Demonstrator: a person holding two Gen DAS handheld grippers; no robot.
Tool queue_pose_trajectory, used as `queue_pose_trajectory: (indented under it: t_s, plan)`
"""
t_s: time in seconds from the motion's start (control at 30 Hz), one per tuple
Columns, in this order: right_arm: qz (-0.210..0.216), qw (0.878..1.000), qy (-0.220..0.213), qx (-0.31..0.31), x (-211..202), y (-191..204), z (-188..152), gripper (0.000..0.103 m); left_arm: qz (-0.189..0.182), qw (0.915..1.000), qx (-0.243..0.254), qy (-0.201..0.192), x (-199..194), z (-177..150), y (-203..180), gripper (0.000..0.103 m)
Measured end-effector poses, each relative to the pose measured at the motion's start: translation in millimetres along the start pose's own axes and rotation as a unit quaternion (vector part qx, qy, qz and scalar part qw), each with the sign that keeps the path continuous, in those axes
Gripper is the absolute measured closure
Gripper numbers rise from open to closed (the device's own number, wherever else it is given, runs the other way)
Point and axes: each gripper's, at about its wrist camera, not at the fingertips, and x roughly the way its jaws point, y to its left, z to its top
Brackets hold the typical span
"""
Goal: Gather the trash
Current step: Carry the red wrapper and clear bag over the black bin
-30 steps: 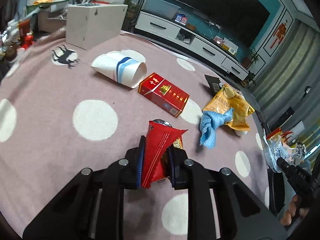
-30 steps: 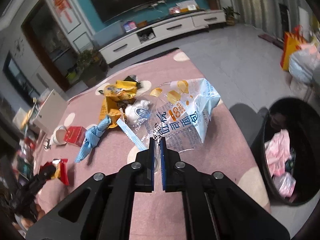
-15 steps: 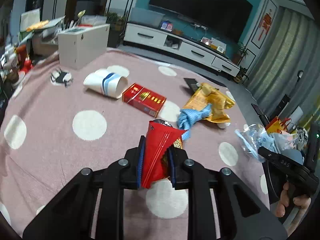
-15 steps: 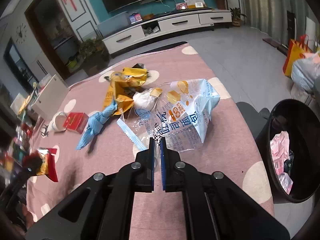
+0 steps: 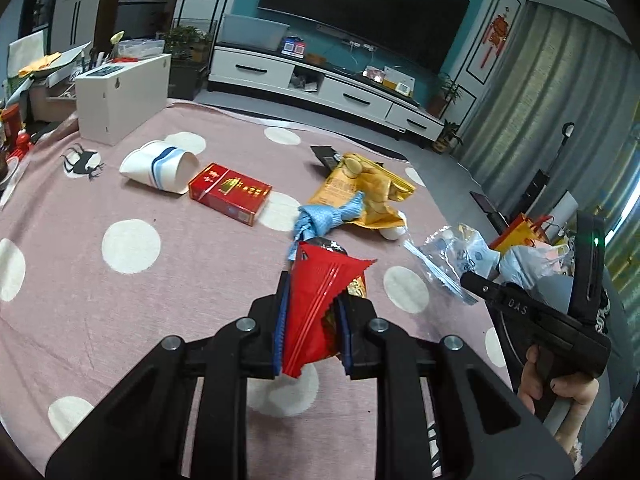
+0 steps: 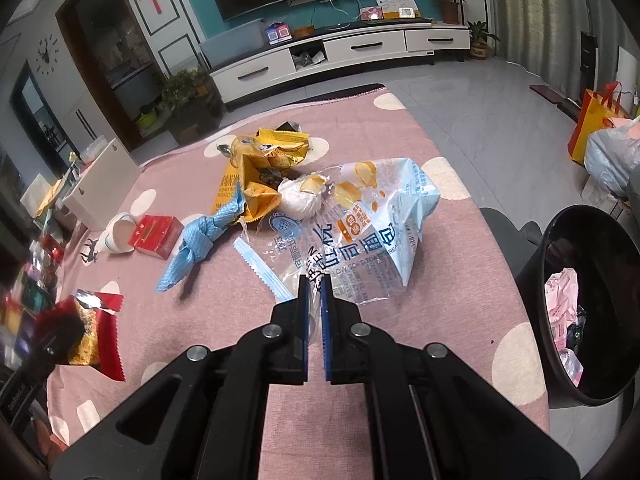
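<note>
Left hand-held gripper [image 5: 310, 322] clamped on red wrapper [image 5: 316, 304], lifted higher, right hand-held gripper [image 6: 315, 316] pinching clear bag [image 6: 372, 236]

cup [image 5: 160, 165] left of box [image 5: 230, 193] | cloth [image 5: 320, 220] before wrapper [image 5: 368, 196] | bin [image 6: 588, 312] right of table [image 6: 420, 340]

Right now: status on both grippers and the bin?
Left gripper shut on red snack wrapper. Right gripper shut on clear bread bag. Black bin at table's right edge, part full. Path looks clear.
</note>
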Motion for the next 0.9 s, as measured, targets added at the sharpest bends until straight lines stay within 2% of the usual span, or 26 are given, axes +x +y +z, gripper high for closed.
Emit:
queue_pose_trajectory:
  t_s: [0.23, 0.37, 0.53, 0.67, 0.77, 0.9]
  plan:
    - [-0.007, 1.000, -0.006, -0.015, -13.1, 1.0, 7.6, 0.097, -0.023, 0.9996, 0.015, -0.005, -4.8, 1.6, -17.1, 0.081]
    - [-0.014, 0.999, -0.010, -0.039, -24.9, 6.0, 28.6, 0.097, -0.040, 0.9990, 0.021, -0.004, -7.2, 5.5, -29.3, 0.081]
    - [-0.040, 0.996, -0.036, -0.075, -44.7, 11.0, 59.9, 0.097, -0.056, 0.9976, 0.031, -0.025, -17.4, 7.6, -44.5, 0.081]
    - [-0.052, 0.996, -0.061, -0.038, -55.0, -14.5, 74.3, 0.097, -0.073, 0.9969, 0.023, -0.019, -16.3, 11.2, -52.2, 0.081]
    - [-0.045, 0.997, -0.070, 0.000, -56.9, -36.6, 72.6, 0.097, -0.073, 0.9967, 0.029, -0.021, -15.5, 11.8, -59.3, 0.081]
    - [-0.056, 0.995, -0.074, 0.021, -60.8, -56.9, 71.6, 0.097, -0.084, 0.9957, 0.036, -0.016, -10.7, 9.8, -70.2, 0.081]
